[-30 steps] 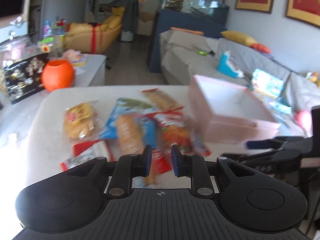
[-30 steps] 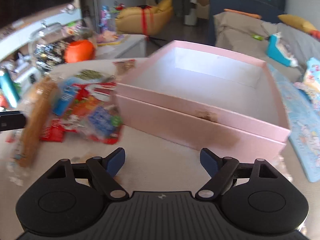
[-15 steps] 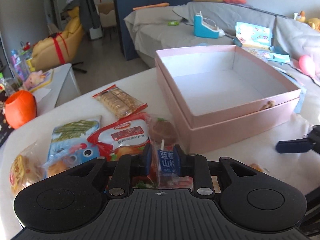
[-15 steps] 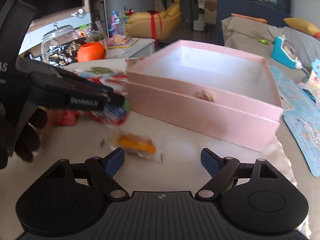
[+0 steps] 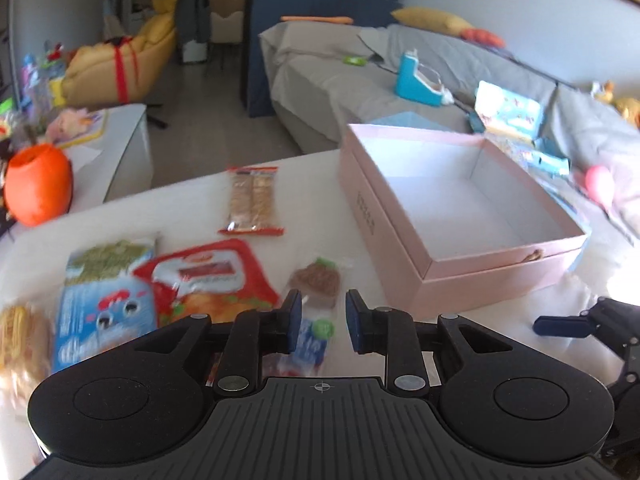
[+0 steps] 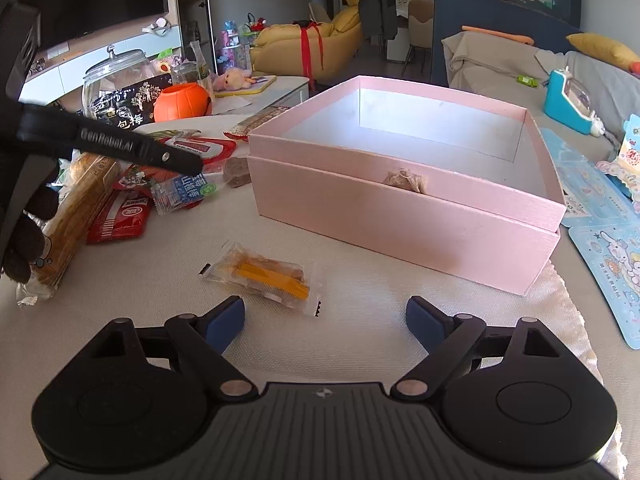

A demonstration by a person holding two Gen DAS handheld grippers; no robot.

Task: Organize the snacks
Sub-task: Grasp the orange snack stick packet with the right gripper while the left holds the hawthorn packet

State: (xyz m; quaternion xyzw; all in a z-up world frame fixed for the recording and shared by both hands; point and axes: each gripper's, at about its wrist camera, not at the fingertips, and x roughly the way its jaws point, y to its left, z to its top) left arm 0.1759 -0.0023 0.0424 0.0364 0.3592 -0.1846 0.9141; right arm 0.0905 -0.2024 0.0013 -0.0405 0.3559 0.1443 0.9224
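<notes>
Left tongs [image 5: 320, 318] shifted, blue packet [image 6: 182, 192] seemingly pinched.

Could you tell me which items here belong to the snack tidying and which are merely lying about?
Job: pink box, blue packet, clear packet with orange filling, cracker pack, red snack bag.
Lying about: orange pumpkin pot, glass jar, sticker sheets, blue toy on the sofa.

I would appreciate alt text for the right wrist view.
The right gripper, jaws opening and empty, hovers just behind a clear-wrapped orange snack, facing an empty pink box. At left, the left gripper grips a blue packet.
</notes>
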